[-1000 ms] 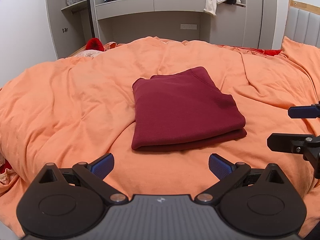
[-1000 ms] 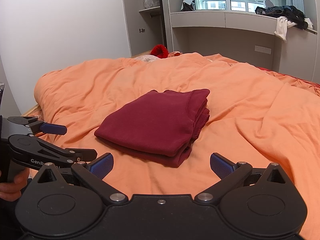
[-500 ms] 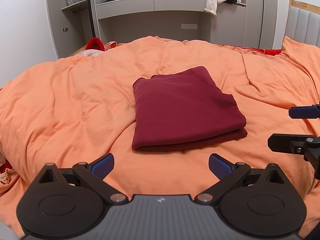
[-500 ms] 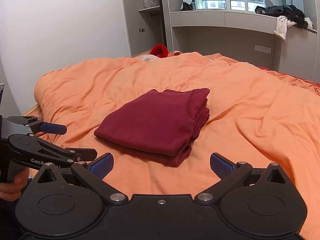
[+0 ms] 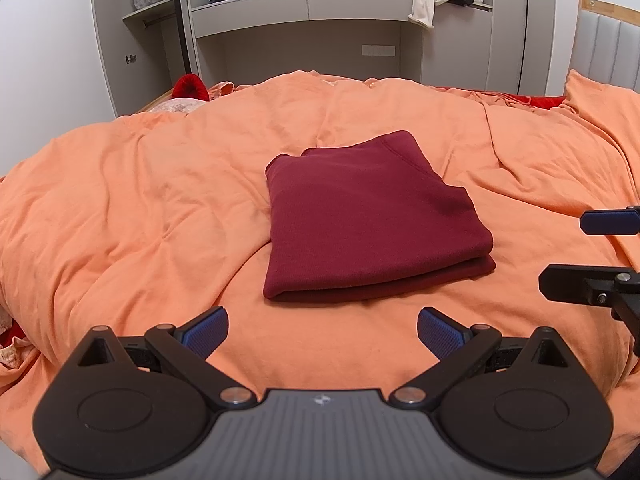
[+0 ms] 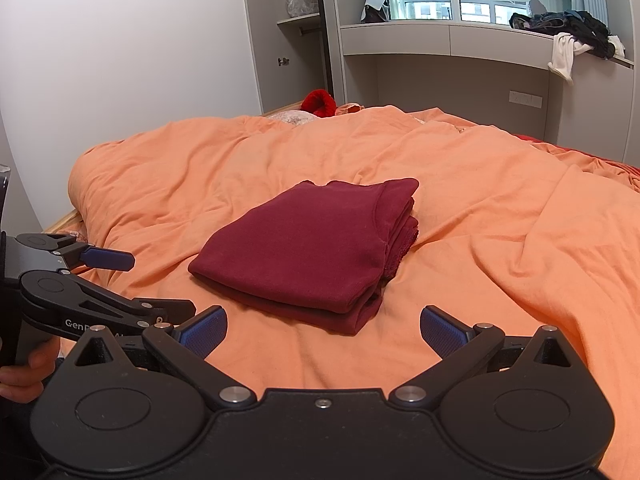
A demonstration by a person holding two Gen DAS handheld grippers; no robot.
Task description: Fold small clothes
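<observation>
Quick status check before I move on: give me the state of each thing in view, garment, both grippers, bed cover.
Maroon garment: folded into a flat rectangle, lying on the duvet, not gripped.
Left gripper: open, empty, short of the garment.
Right gripper: open, empty, short of the garment.
Orange duvet: spread over the bed, wrinkled.
Clothes pile: unfolded, heaped on the window ledge.

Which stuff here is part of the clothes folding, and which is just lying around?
Part of the job:
maroon garment, folded on the orange duvet
left gripper, jaws open
right gripper, jaws open

Lying about:
clothes pile on the ledge
red item at the bed's far edge
</observation>
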